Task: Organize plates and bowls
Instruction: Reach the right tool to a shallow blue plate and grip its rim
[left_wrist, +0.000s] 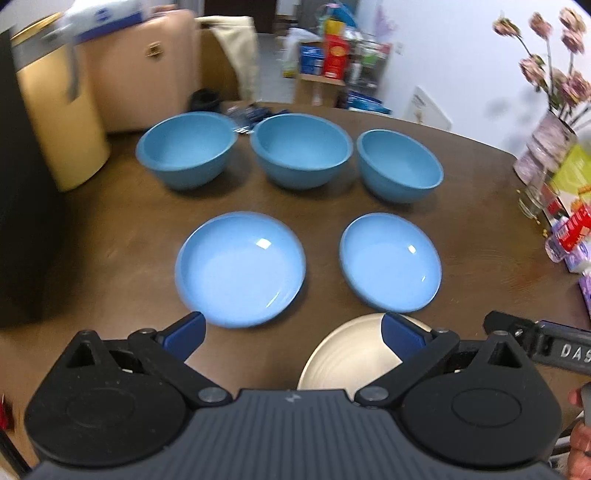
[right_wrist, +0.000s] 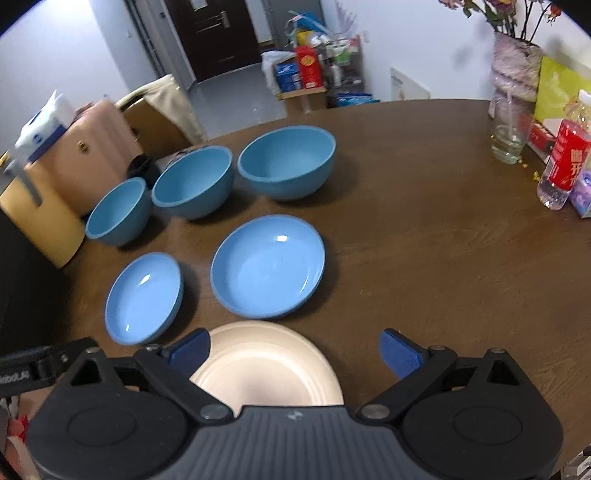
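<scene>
Brown wooden table (right_wrist: 424, 240) fills both views, a vase of flowers (right_wrist: 513, 70) and a red-labelled bottle (right_wrist: 563, 162) off on its right side. Three blue bowls (left_wrist: 301, 149) sit in a row at the back, each apart from the next. In front of them lie two blue plates (left_wrist: 241, 267), side by side and not touching. Nearest of all is a cream plate (right_wrist: 266, 363), just beside the blue ones. Left gripper (left_wrist: 291, 332) hangs above the table edge, jaws spread wide, holding nothing. Right gripper (right_wrist: 293, 349) likewise gapes open over the cream plate, empty.
</scene>
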